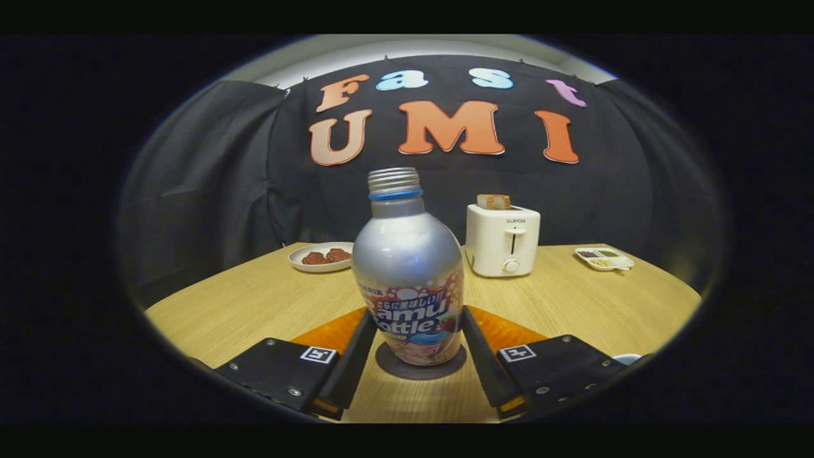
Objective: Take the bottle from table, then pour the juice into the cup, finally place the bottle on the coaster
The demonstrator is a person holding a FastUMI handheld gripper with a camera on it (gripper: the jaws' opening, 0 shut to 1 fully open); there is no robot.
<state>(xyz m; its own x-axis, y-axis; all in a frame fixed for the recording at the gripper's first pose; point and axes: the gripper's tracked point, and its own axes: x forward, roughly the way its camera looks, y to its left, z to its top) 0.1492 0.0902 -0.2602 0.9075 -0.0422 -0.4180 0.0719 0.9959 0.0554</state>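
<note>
Gripper view: the black two-finger gripper (pixel 416 327) pinches an uncapped silver "bottle"-labelled aluminium bottle (pixel 408 267) upright on a dark round coaster (pixel 420 369); at one o'clock beyond, a white "SUPOR" toaster (pixel 502 240) holds toast.

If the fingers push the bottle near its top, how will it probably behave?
The bottle stands upright on the dark coaster, between the fingers. It is tall on a narrow base, so a high push would probably tip it. Its round body may then roll. The smooth metal-looking surface seems slippery, and it has no cap, so contents could spill.
</note>
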